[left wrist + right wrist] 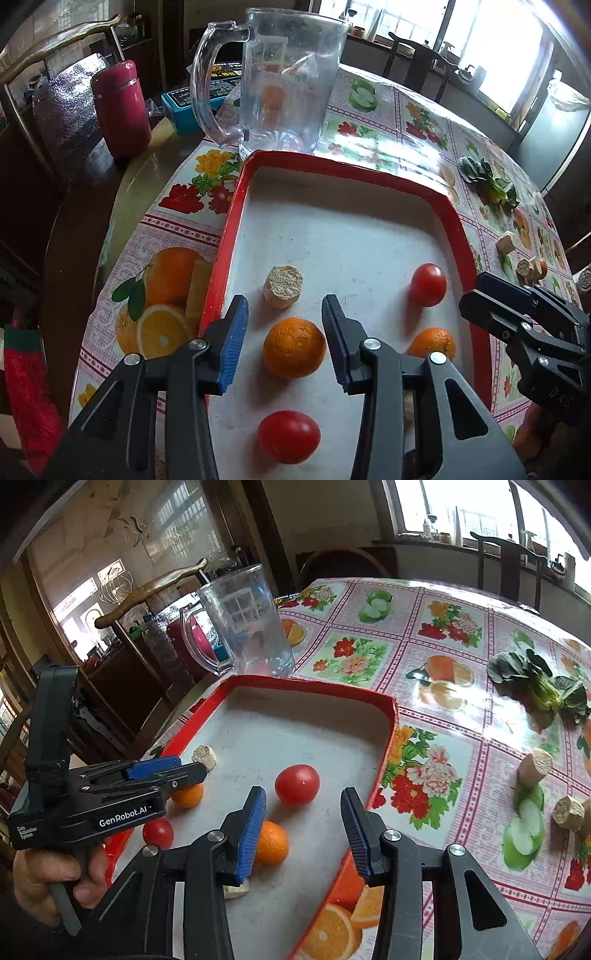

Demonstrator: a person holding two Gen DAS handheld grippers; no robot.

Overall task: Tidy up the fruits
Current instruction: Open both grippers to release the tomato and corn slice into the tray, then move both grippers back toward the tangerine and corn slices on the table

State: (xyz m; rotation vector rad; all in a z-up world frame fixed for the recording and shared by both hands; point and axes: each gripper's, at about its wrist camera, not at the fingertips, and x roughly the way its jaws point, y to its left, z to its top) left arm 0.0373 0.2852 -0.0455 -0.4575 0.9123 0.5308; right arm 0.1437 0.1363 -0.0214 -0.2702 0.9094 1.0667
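A red-rimmed white tray (369, 173) (314, 690) holds two oranges, two tomatoes and a beige cork-like chunk (283, 281). My left gripper (285, 306) is open, its blue pads either side of an orange (294, 346), just above it. A second orange (431, 342) (272, 842) and tomatoes (428, 284) (289, 436) lie nearby. My right gripper (303, 805) is open and empty over the tray's right part, near a tomato (297, 784). The left gripper also shows in the right wrist view (184, 771).
A clear plastic jug (284, 81) (243, 624) stands behind the tray. A magenta flask (120, 109) and a blue box (184, 107) are at the far left. Leafy greens (543, 686) and more beige chunks (535, 762) lie on the fruit-print tablecloth (424, 635) to the right.
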